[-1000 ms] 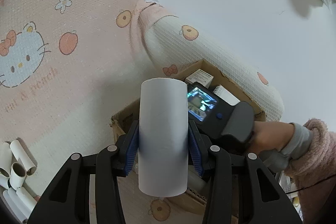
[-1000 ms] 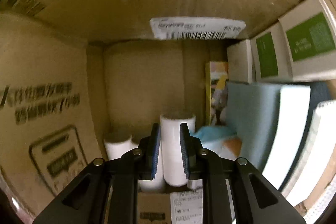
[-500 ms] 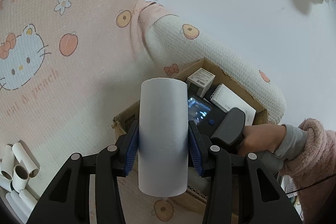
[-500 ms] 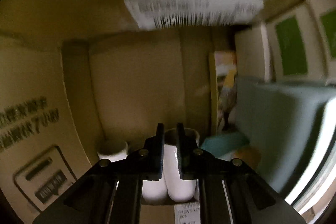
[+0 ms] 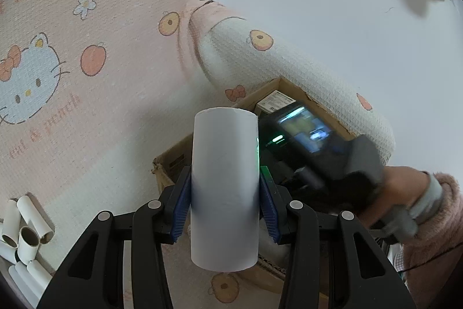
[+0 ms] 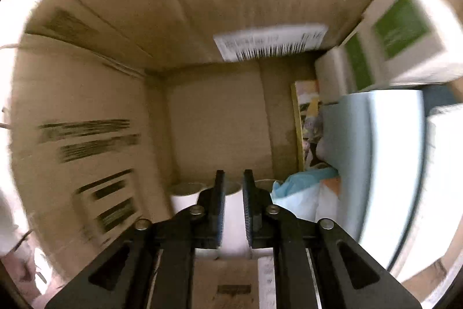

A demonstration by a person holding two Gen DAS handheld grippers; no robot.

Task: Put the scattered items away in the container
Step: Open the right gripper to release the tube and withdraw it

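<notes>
My left gripper (image 5: pixel 225 210) is shut on a white paper tube (image 5: pixel 225 193) and holds it upright above the near edge of the cardboard box (image 5: pixel 170 161). The right gripper's black body (image 5: pixel 303 141) shows over the box in the left wrist view. In the right wrist view my right gripper (image 6: pixel 233 201) is inside the box (image 6: pixel 202 19), its jaws nearly closed and empty. White tubes (image 6: pixel 185 197) stand on the box floor just beyond its fingers.
A pile of white tubes (image 5: pixel 20 233) lies on the pink Hello Kitty blanket (image 5: pixel 86 62) at the lower left. Inside the box are green-labelled cartons (image 6: pixel 399 28), a light blue pad (image 6: pixel 361 149) and a booklet (image 6: pixel 306 118). A rolled blanket fold (image 5: pixel 289 71) runs behind the box.
My right gripper let go of the tube it held in the box, narrowed its jaws and pulled back upward. My left gripper still holds its tube and has barely moved.
</notes>
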